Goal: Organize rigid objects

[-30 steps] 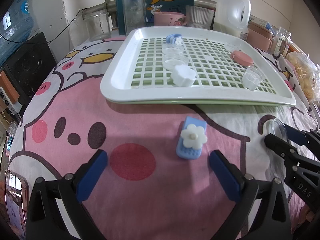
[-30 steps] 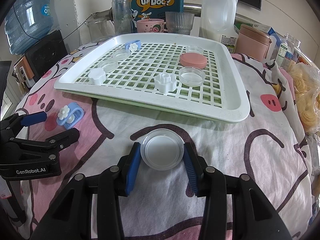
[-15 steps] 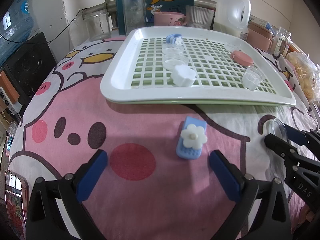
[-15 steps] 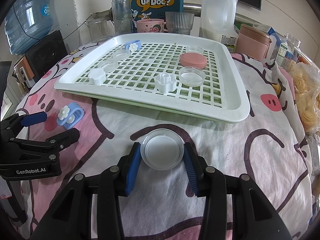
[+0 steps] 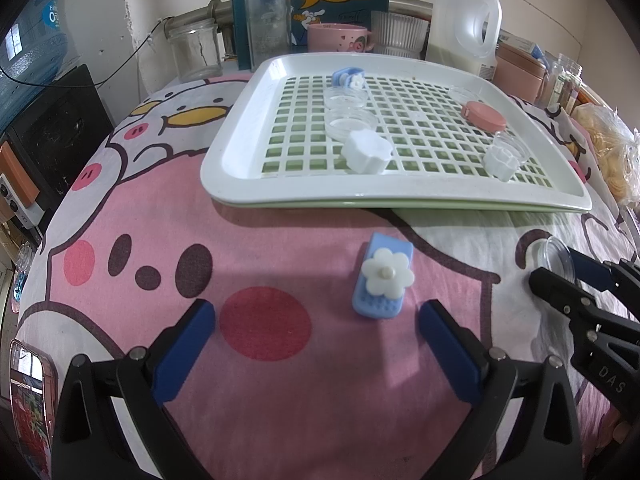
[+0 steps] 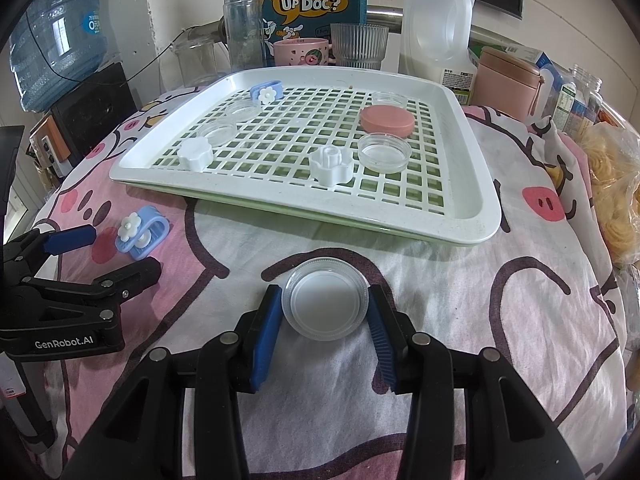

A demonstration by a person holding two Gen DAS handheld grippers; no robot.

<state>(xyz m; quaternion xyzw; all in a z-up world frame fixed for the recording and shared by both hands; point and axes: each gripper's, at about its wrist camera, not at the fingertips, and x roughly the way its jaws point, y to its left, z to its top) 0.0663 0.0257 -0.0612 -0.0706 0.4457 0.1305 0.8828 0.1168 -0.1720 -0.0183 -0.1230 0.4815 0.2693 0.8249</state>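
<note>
Seven small pcs sit in tray [image 6: 476, 184]; right tongs [image 6: 325, 312] clamp clear lid [image 6: 325, 298], left tongs [image 5: 316, 334] apart w/ nothing between.

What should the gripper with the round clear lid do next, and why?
Probably lift it toward the white tray. The right gripper is shut on the round clear lid, which lies on the cloth, while similar lids already sit in the tray.

A white slotted plastic tray [image 6: 472, 168] lies on a cartoon-print cloth [image 6: 440, 380], with jars, a milk jug and a box standing behind it. On the tray, a white flower-shaped knob [image 6: 331, 163] sits just left of a clear round dish [image 6: 385, 152], and a pink round lid [image 6: 387, 120] lies behind that dish. In front of the tray, a clear round lid [image 6: 325, 298] lies on the cloth, and well to its left a blue clip with a white flower [image 6: 141, 232].
</note>
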